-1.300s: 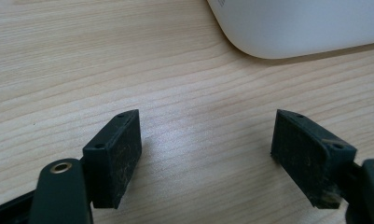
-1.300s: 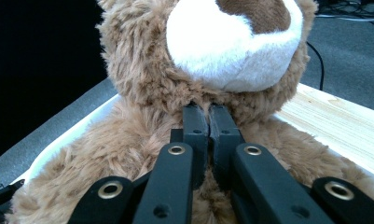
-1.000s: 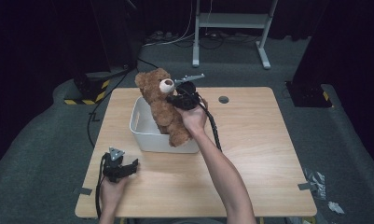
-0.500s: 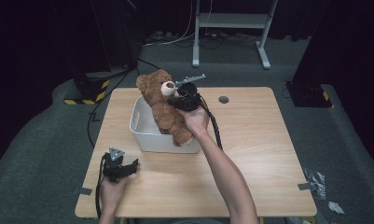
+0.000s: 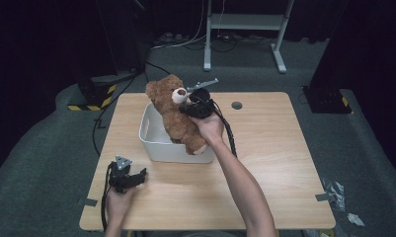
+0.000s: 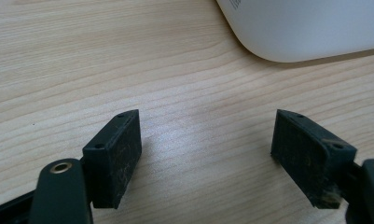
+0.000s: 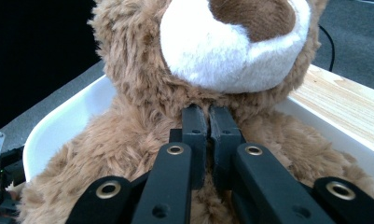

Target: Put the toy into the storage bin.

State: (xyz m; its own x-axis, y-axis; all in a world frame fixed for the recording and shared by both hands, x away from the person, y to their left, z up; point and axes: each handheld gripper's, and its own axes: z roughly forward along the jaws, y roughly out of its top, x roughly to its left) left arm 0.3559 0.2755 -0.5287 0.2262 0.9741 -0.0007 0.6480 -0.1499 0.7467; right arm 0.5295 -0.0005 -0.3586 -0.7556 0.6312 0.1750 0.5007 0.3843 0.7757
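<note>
Teddy bear [image 5: 178, 118] sits upright in the white bin [image 5: 151, 136], head above the rim and one foot hanging over the near wall. Its long axis runs roughly vertical, tilted slightly toward the far left corner of the table [image 5: 274, 163].

The right gripper [image 5: 198, 107] meets the bear from the right side, at neck height. In the right gripper view the two black jaws are pressed together just under the white muzzle, pinching fur at the throat [image 7: 207, 128]. How much material lies between the pads cannot be determined; the fur covers the contact line.

The left gripper [image 5: 128, 177] rests near the table's front left edge, well apart from the bear, and just in front of the bin's near left corner. Its jaws stand wide apart over bare wood [image 6: 208, 154], holding nothing.

Judgement: any lift or lowering of the bear depends on the right hand alone, since it is the nearer and already engaged.

Hidden items: the bear's lower body and the bin floor are masked by the bin wall and the right hand. The bear's far arm cannot be made out.
</note>
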